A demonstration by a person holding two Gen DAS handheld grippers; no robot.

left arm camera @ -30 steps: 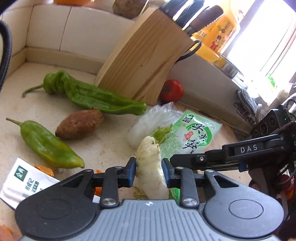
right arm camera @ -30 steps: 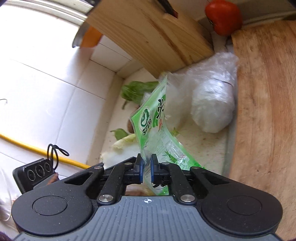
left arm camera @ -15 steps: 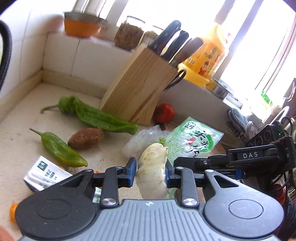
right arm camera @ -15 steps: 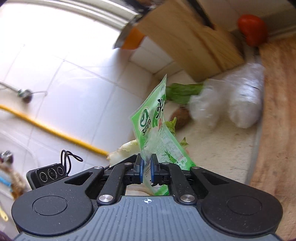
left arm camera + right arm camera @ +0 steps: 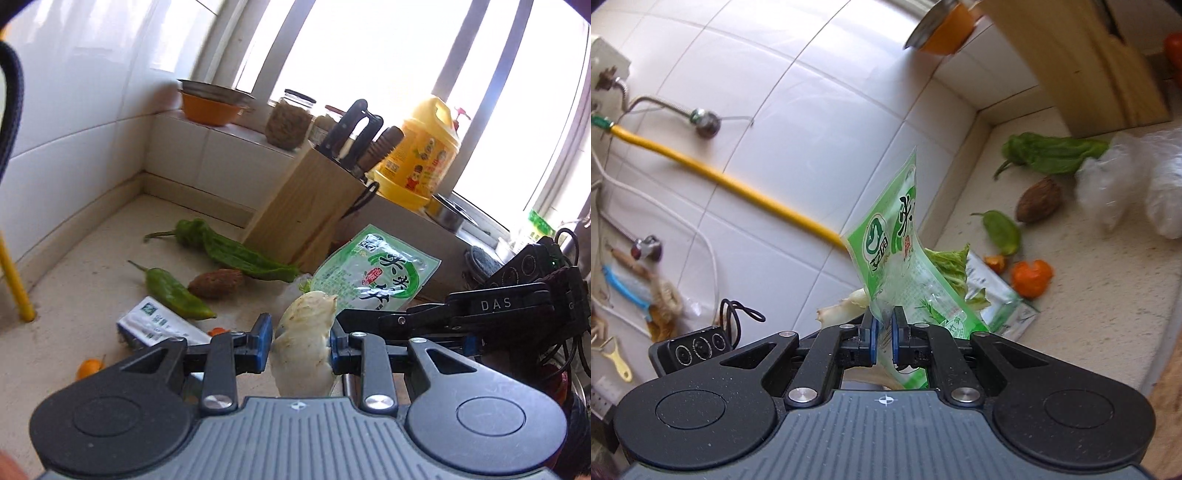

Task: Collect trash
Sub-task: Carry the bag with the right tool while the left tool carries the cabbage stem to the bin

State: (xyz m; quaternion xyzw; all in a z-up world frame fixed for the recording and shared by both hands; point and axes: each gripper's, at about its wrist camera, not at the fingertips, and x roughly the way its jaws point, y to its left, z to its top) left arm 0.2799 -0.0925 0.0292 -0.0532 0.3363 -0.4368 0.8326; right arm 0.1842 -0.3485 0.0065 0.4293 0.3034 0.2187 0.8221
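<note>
The left tongs (image 5: 301, 343) clamp a pale, stubby cabbage stalk (image 5: 304, 350), its long axis upright. The right tongs (image 5: 882, 334), just beside them, pinch a green printed plastic packet (image 5: 901, 258) by its lower edge, both lifted above the speckled tabletop (image 5: 88, 288).

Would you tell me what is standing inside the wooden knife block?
Several knives stand in the wooden knife block: their dark and brown handles stick out of its top. The blades are hidden inside the wood.
</note>
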